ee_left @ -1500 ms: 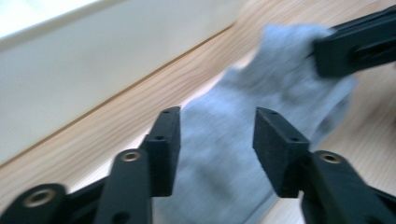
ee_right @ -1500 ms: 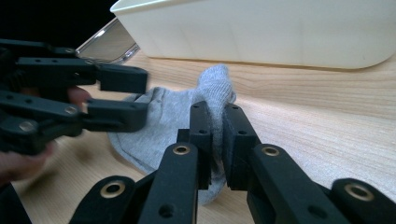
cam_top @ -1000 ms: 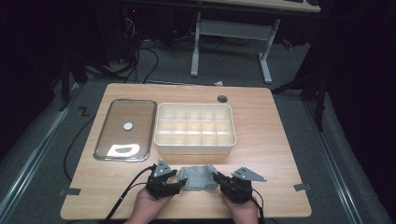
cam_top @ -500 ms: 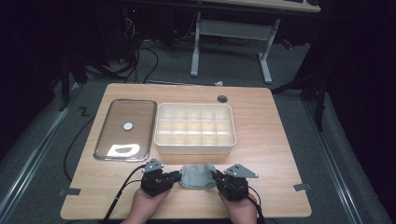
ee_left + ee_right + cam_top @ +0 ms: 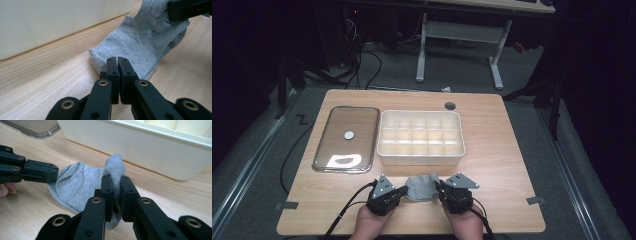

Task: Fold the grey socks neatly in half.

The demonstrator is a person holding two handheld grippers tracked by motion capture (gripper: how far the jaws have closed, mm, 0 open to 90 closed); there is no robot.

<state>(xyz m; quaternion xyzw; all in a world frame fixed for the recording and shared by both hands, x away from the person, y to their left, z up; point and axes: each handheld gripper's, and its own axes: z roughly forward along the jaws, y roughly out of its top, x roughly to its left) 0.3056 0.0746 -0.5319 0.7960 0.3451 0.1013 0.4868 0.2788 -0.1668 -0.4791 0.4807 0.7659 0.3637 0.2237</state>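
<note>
High view: a clear rectangular plastic lid [image 5: 346,139] lies left of a cream compartmented plastic box [image 5: 420,137] on the pale wooden surface [image 5: 502,150]. Nearer, left gripper [image 5: 404,191] and right gripper [image 5: 440,188] each pinch a small grey knitted sock [image 5: 421,186]. No legible writing.

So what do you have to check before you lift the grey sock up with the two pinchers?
1. Right gripper pinching the grey knitted sock: ok, a fold of fabric sits between its shut jaws.
2. Left gripper pinching the sock: ok, its jaws are closed on the sock's edge.
3. Sock free of the white plastic divided box: ok, it lies on the wooden table in front of the box, apart from it.
4. Clear lid with a white round sticker out of the way: ok, it lies left of the box.
5. How firmly the left grip holds: cannot tell, it covers only the thin edge.
</note>
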